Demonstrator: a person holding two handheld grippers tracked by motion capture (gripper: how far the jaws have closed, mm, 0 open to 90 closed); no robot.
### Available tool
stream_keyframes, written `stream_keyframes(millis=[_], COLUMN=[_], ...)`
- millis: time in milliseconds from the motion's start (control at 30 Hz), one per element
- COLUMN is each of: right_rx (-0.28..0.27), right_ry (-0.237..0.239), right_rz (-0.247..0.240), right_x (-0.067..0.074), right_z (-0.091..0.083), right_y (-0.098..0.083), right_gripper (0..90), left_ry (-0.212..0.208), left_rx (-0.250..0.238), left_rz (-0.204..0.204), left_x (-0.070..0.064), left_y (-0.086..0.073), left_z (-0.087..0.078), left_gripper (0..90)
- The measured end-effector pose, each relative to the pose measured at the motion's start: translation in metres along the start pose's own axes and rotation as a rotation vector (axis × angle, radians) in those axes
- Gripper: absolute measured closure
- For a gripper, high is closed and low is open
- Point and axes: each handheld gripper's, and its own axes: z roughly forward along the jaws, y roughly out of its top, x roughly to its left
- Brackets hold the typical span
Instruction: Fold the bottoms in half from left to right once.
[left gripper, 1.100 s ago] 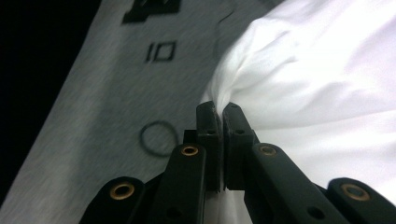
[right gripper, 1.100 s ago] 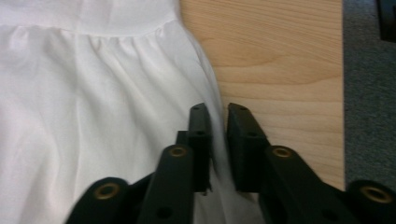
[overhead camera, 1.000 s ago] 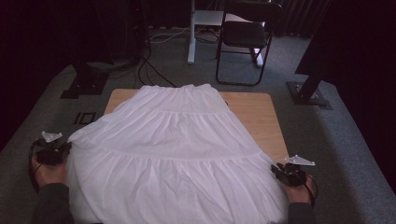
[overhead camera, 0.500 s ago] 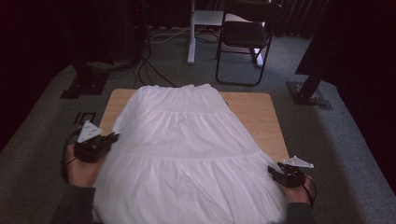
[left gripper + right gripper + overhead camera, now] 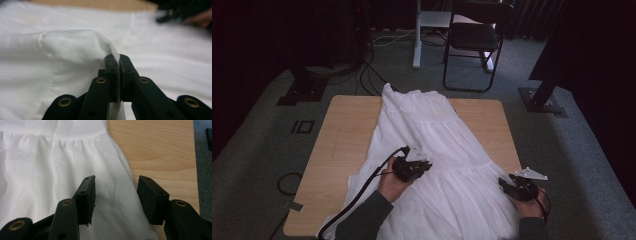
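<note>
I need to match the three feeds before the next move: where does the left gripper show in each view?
High view: the left gripper sits low at centre, over the white skirt.
Left gripper view: it rises from the bottom edge, jaws shut on a fold of the skirt.
Right gripper view: I cannot make it out.
Shared landmark: the wooden table.

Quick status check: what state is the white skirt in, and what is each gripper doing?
white skirt: on the table, left side folded over toward the middle.
left gripper: shut on the skirt's edge, over the middle of the skirt.
right gripper: open at the skirt's right hem, fabric between its fingers, not pinched.
</note>
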Motion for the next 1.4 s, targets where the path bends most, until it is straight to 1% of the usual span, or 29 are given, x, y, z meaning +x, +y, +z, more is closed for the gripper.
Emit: stream_keyframes(millis=[33,100,167,267,300,333,367,500,533,567,600,633,667,767,800,833,867,900,933,1033,1067,1100,1133,1167,1200,1267,1333,1367,1400], right_rx=[0.001,0.003,0.007,0.027,0.038,0.045,0.041,-0.008,-0.014,-0.014,-0.021,-0.021,-0.012,-0.004,-0.001,0.000,0.001,0.001,0.001,0.000,-0.001,-0.001,0.002,0.004,0.004,0.007,0.006,0.006,0.006], right_ry=[0.000,0.001,0.002,-0.011,-0.023,-0.042,-0.044,-0.036,-0.035,-0.035,-0.037,-0.037,-0.037,-0.038,-0.037,-0.039,-0.037,-0.037,-0.038,-0.038,-0.032,-0.032,-0.031,-0.031,-0.034,-0.037,-0.038,-0.038,-0.037], right_rz=[-0.001,-0.001,-0.003,0.001,-0.004,-0.007,-0.011,-0.055,-0.072,-0.072,-0.108,-0.108,-0.133,-0.149,-0.149,-0.146,-0.137,-0.137,-0.123,-0.112,-0.108,-0.108,-0.111,-0.116,-0.124,-0.134,-0.134,-0.134,-0.134], right_x=[0.000,0.000,0.000,0.001,0.002,0.004,0.005,0.020,0.024,0.024,0.032,0.032,0.037,0.040,0.039,0.038,0.037,0.037,0.033,0.031,0.029,0.029,0.030,0.031,0.032,0.034,0.034,0.034,0.035], right_z=[0.000,0.000,0.000,-0.001,-0.002,-0.004,-0.005,-0.018,-0.020,-0.020,-0.022,-0.022,-0.021,-0.020,-0.019,-0.019,-0.019,-0.019,-0.018,-0.018,-0.017,-0.017,-0.015,-0.015,-0.014,-0.013,-0.013,-0.013,-0.014], right_y=[0.000,0.000,0.000,0.002,0.003,0.005,0.006,0.017,0.020,0.020,0.024,0.024,0.025,0.025,0.025,0.024,0.023,0.023,0.022,0.022,0.023,0.023,0.023,0.023,0.024,0.024,0.025,0.025,0.025], right_gripper=[48.5,47.8,46.6,44.1,43.9,43.9,43.9,43.8,43.5,43.5,43.4,43.4,43.2,43.2,43.2,43.2,43.2,43.2,43.3,43.4,43.4,43.4,43.4,43.4,43.4,43.4,43.4,43.4,43.6], left_ry=[0.000,0.041,0.101,0.184,0.184,0.245,0.266,0.298,0.295,0.295,0.273,0.273,0.266,0.260,0.224,0.224,0.156,0.156,0.101,0.074,0.021,0.021,0.008,0.021,0.001,0.003,0.001,0.001,-0.005], left_rx=[0.000,-0.003,-0.021,-0.023,-0.023,-0.004,0.004,0.051,0.073,0.073,0.085,0.085,0.113,0.131,0.132,0.132,0.127,0.127,0.129,0.123,0.097,0.097,0.120,0.139,0.125,0.093,0.068,0.068,0.042], left_rz=[0.000,-0.010,0.009,0.044,0.044,0.062,0.070,0.050,0.026,0.026,-0.020,-0.020,-0.048,-0.052,-0.086,-0.086,-0.143,-0.143,-0.172,-0.158,-0.191,-0.191,-0.227,-0.218,-0.210,-0.181,-0.132,-0.132,-0.080], left_x=[0.000,0.007,0.011,0.016,0.016,0.019,0.021,0.029,0.033,0.033,0.039,0.039,0.044,0.048,0.057,0.057,0.066,0.066,0.070,0.067,0.069,0.069,0.072,0.071,0.069,0.062,0.053,0.053,0.042], left_y=[0.000,-0.002,-0.001,-0.003,-0.003,-0.010,-0.015,-0.036,-0.048,-0.048,-0.061,-0.061,-0.074,-0.086,-0.098,-0.098,-0.107,-0.107,-0.114,-0.118,-0.123,-0.123,-0.130,-0.132,-0.133,-0.128,-0.118,-0.118,-0.102], left_z=[0.000,-0.001,-0.018,-0.049,-0.049,-0.069,-0.077,-0.095,-0.098,-0.098,-0.097,-0.097,-0.091,-0.084,-0.076,-0.076,-0.070,-0.070,-0.063,-0.056,-0.051,-0.051,-0.045,-0.044,-0.047,-0.055,-0.065,-0.065,-0.076], left_gripper=[76.6,63.0,55.0,51.3,51.1,50.0,49.0,48.1,48.0,47.3,46.9,46.4,45.9,44.0,42.8,41.1,38.3,36.3,33.4,27.0,26.5,26.8,32.5,47.5,62.6,82.5,88.7,89.1,89.2])
